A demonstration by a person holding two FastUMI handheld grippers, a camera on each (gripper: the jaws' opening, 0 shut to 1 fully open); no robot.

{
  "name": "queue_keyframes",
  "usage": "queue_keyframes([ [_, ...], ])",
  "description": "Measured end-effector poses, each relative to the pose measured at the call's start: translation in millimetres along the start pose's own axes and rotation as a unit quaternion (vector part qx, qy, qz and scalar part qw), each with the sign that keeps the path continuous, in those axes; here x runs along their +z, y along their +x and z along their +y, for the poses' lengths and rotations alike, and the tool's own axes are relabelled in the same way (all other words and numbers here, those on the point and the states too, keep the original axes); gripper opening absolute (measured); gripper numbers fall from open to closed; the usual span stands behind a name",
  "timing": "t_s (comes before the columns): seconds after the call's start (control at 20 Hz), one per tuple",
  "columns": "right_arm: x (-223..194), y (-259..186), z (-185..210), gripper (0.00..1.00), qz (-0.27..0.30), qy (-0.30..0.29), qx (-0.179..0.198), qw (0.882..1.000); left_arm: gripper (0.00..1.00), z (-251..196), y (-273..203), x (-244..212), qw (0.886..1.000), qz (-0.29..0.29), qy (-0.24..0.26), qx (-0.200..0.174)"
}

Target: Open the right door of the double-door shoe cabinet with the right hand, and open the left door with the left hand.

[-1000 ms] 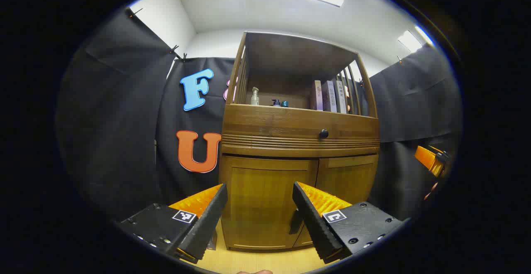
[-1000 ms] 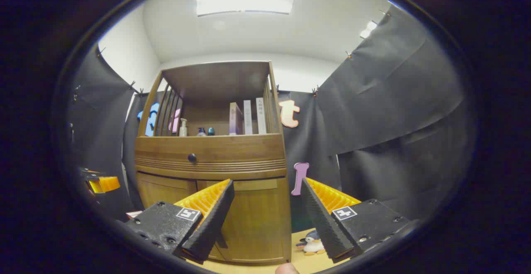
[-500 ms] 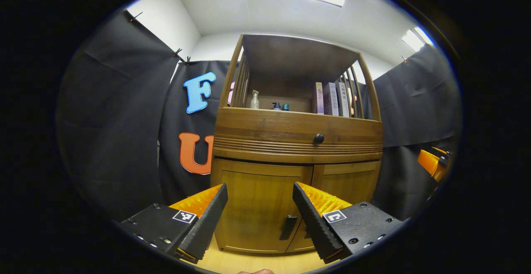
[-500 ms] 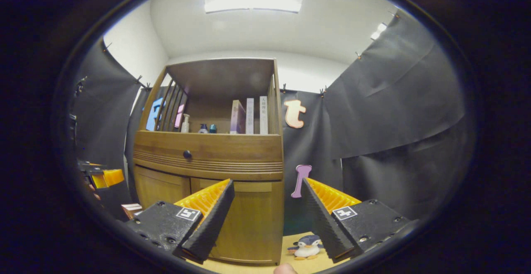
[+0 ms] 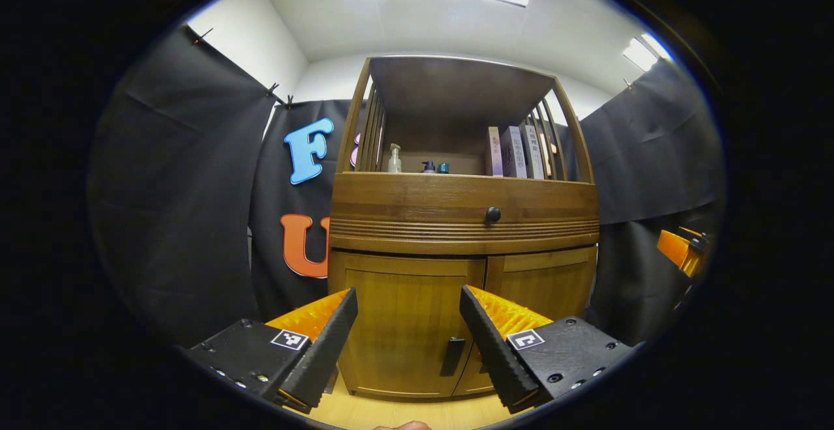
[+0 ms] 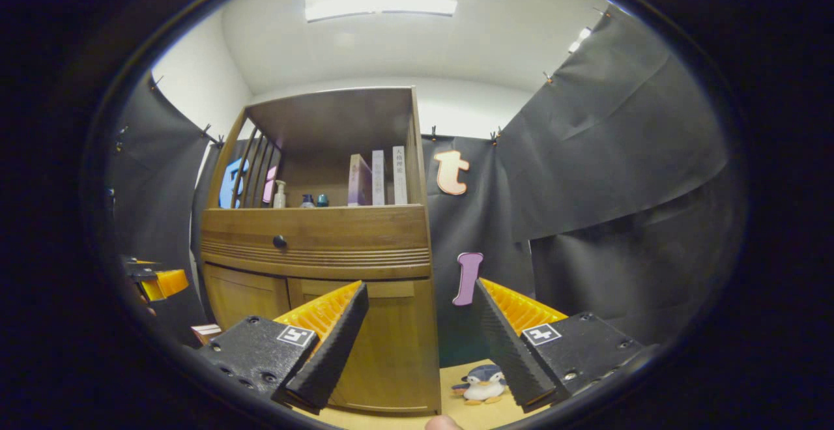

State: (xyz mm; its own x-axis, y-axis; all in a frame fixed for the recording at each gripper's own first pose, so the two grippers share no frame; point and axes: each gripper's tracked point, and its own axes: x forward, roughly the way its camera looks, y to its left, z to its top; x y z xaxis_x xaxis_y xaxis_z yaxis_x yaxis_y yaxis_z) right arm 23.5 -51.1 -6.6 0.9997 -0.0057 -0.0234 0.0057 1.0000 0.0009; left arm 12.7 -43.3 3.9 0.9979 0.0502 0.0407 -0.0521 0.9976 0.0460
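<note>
Shoe cabinet (image 5: 456, 273) doors remain closed; left gripper (image 5: 408, 345) and right gripper (image 6: 420, 345), jaws apart, face it, apparently ready for the handles (image 5: 451, 356).

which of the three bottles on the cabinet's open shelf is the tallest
The pale pump bottle, leftmost on the shelf, is tallest. The two small dark-capped bottles and beside it are much shorter.

We see a honey-brown wooden shoe cabinet (image 5: 456, 221) with a black knob (image 5: 493, 215), dark door handles (image 5: 452, 356), and a black-and-white penguin toy (image 6: 481, 382) on pale flooring.
</note>
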Motion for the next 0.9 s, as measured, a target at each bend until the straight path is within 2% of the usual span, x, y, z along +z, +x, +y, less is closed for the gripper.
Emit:
queue_keyframes([
  [0.05, -2.4, 0.9, 1.4, 0.99, 0.002, 0.001, 0.000, 1.000, 0.95, 1.9, -0.7, 0.1, 1.000, -0.001, 0.003, 0.001],
  [0.25, -15.9, 5.0, 8.1, 0.99, 0.015, 0.002, 0.003, 1.000, 0.95, 15.0, -7.8, 2.4, 1.000, -0.006, 0.005, 0.010],
  [0.4, -37.0, 12.1, 20.5, 0.99, 0.038, 0.011, 0.014, 0.999, 0.95, 23.3, -11.3, -1.6, 1.000, -0.005, 0.007, 0.014],
  [0.45, -46.3, 14.0, 24.8, 1.00, 0.052, 0.014, 0.019, 0.998, 1.00, 25.0, -12.4, -4.2, 1.000, -0.005, 0.007, 0.014],
  [0.7, -88.7, 34.2, 65.5, 1.00, 0.095, 0.018, 0.059, 0.994, 1.00, 36.8, -18.0, -10.9, 1.000, -0.006, 0.024, 0.016],
  [0.9, -125.1, 43.6, 111.5, 0.99, 0.114, 0.009, 0.105, 0.988, 1.00, 46.7, -19.3, -17.5, 0.999, -0.003, 0.033, 0.025],
])
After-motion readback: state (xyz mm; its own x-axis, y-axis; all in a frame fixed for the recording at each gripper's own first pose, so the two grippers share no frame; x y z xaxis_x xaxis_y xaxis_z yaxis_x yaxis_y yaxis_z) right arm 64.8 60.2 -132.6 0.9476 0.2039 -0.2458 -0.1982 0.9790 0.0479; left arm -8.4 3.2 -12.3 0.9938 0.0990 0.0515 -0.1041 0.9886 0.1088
